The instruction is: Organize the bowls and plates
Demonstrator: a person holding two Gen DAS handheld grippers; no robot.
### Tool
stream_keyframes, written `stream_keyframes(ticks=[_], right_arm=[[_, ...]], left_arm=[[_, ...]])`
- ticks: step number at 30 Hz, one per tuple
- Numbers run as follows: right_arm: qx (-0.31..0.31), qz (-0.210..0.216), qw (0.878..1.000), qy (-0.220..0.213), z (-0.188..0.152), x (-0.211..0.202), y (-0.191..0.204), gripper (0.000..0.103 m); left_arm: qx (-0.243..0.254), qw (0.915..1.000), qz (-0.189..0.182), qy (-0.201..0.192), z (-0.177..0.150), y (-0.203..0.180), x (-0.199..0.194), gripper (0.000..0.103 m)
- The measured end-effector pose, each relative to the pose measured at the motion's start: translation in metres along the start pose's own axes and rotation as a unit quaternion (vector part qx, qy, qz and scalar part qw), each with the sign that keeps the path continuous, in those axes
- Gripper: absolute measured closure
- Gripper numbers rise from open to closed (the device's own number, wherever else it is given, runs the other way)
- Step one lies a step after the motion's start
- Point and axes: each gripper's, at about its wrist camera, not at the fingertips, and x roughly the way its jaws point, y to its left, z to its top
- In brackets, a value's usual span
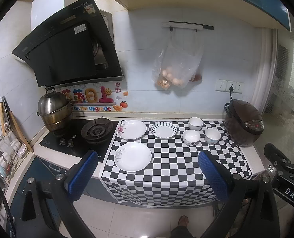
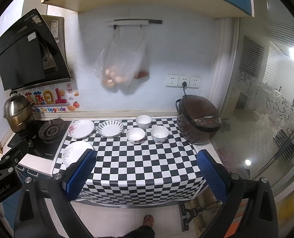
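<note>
Three plates lie on the checkered cloth (image 1: 176, 164): a near white plate (image 1: 132, 157), a far flowered plate (image 1: 132, 129) and a striped plate (image 1: 164, 130). Three white bowls stand to their right: a far bowl (image 1: 195, 123), a middle bowl (image 1: 191, 137) and a right bowl (image 1: 212, 136). My left gripper (image 1: 147, 174) is open and empty, held back from the counter's front edge. My right gripper (image 2: 145, 175) is open and empty too, in front of the cloth (image 2: 147, 158). In the right wrist view, its left finger covers part of the near plate (image 2: 73, 152).
A brown rice cooker (image 1: 244, 125) stands at the cloth's right end. A gas hob (image 1: 77, 136) with a steel steamer pot (image 1: 54, 111) lies to the left. A bag of eggs (image 1: 174, 67) hangs on the wall. A dish rack (image 1: 4, 154) is at far left.
</note>
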Motion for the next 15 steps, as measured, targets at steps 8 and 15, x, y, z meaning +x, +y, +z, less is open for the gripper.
stream_keyframes(ticks=[8, 15], right_arm=[[0.0, 0.0, 1.0, 0.0, 0.0001, 0.0, -0.0004, 0.0], [0.001, 0.001, 1.0, 0.001, -0.0006, 0.0003, -0.0011, 0.0]], left_arm=[[-0.001, 1.0, 0.0, 0.0, 0.0005, -0.0002, -0.0004, 0.0], [-0.003, 1.0, 0.001, 0.0, 0.0008, -0.0005, -0.0003, 0.0]])
